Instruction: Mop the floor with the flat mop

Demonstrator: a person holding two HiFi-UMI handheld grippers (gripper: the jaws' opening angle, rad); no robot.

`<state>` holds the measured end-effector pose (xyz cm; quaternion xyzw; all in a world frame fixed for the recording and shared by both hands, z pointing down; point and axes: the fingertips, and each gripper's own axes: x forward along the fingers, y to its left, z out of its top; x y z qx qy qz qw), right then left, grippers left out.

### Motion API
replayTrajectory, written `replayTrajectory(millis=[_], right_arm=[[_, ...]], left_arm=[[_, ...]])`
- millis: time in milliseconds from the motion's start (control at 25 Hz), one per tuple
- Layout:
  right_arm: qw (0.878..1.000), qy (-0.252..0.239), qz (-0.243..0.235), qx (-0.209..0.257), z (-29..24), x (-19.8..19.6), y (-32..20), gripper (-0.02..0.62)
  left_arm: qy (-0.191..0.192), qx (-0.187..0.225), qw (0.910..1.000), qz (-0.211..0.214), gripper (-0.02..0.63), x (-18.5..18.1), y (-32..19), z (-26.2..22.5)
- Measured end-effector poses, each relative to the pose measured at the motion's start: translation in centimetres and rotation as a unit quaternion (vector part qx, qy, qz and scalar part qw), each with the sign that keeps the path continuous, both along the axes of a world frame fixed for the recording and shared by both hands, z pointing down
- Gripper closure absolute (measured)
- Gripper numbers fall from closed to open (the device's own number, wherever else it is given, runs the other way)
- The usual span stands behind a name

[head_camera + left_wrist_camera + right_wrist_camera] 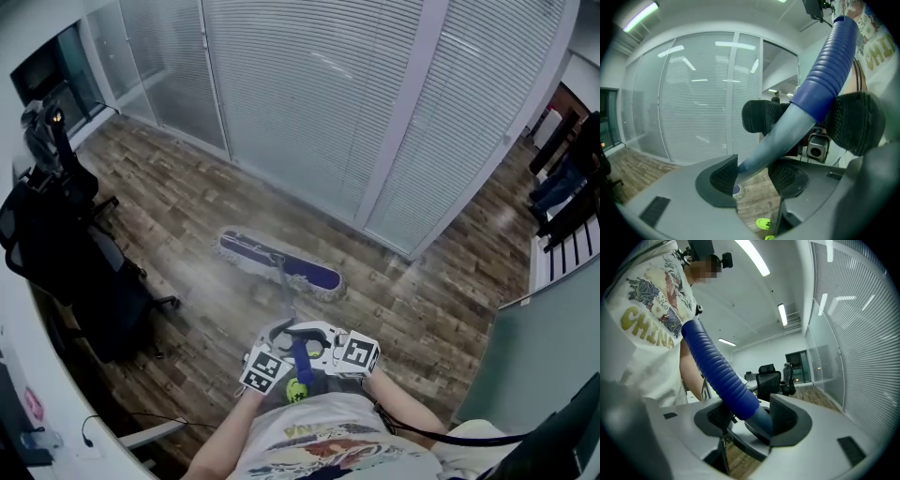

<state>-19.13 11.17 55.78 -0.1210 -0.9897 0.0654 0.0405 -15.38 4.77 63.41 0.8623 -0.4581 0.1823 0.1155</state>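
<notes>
A dark wood-plank floor (187, 206) runs across the room. The mop (278, 262) rests its flat head on it at mid-floor, near the far blinds (309, 103). A black chair (89, 272) stands on it at left. Near, a yellow-green shoe (298, 389), probably, sits on the planks.

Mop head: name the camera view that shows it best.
Head view: the whole mop head lies flat on the wood floor. Left gripper view catches only a sliver of it below the handle; right gripper view shows just the handle, no head.
</notes>
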Motion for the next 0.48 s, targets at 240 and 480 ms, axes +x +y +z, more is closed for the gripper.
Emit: replayTrajectory(millis=[240,480], right_arm=[[1.000,-0.005,-0.008,0.002,0.5,-3.0,-5.8,0.373],[1.000,-0.010,-0.014,0.007,-0.1,-7.0,-14.3,0.373]], left_arm=[[0.000,-0.001,1.0000,-0.008,0.431,-3.1,-5.9,0.6],[0.002,-0.007,0.9998,-0.016,0.431,-7.3,-14.3,0.1]])
